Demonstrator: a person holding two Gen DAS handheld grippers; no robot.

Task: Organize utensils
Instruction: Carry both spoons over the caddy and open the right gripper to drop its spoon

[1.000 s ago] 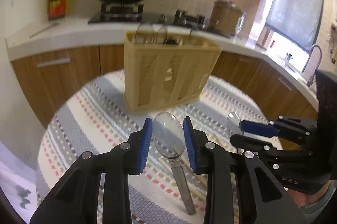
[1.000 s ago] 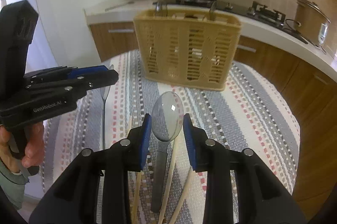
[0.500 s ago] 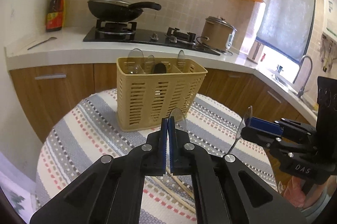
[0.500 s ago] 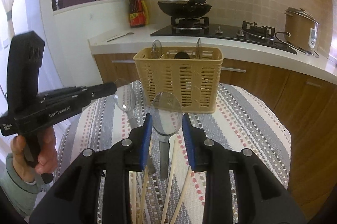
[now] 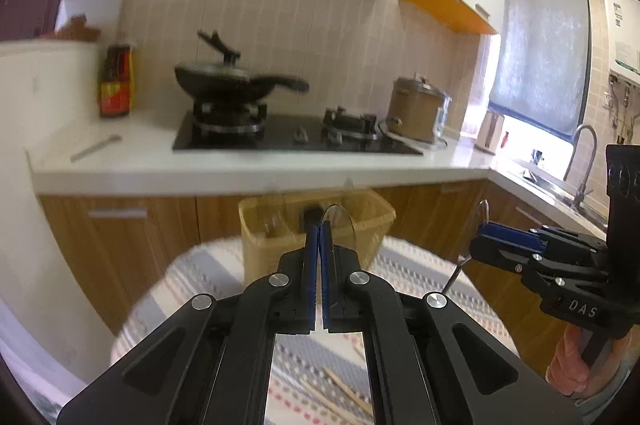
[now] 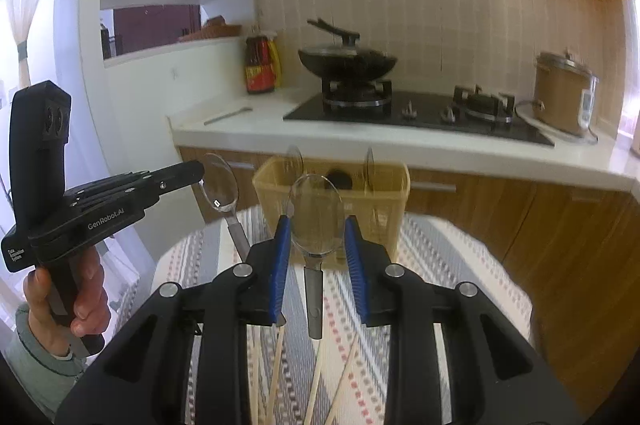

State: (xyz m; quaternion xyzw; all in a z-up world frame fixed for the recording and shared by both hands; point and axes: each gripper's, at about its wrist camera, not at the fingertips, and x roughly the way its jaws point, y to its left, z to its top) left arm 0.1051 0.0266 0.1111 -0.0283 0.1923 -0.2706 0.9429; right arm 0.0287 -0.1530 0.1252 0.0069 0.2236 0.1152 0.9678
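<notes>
A yellow slotted utensil basket [image 5: 280, 245] stands at the far side of the striped round table and also shows in the right wrist view [image 6: 384, 205], with several spoons standing in it. My left gripper [image 5: 319, 237] is shut on a steel spoon [image 5: 340, 225], seen edge-on; in the right wrist view that spoon [image 6: 222, 191] hangs from the left gripper [image 6: 188, 175] above the table. My right gripper [image 6: 314, 245] is shut on a second steel spoon [image 6: 316, 225], bowl up, handle hanging down. The right gripper [image 5: 486, 237] also shows in the left wrist view holding its spoon [image 5: 482, 215].
Several wooden chopsticks [image 6: 276, 365] lie on the striped tablecloth [image 6: 440, 289] near me; they also show in the left wrist view [image 5: 344, 389]. Behind the table runs a kitchen counter [image 5: 160, 165] with a hob, a wok [image 5: 224, 85] and a rice cooker [image 5: 418, 113].
Both grippers have risen with their spoons, well above the table. The left gripper closed on its spoon about a second ago. The basket now sits lower in both views.
</notes>
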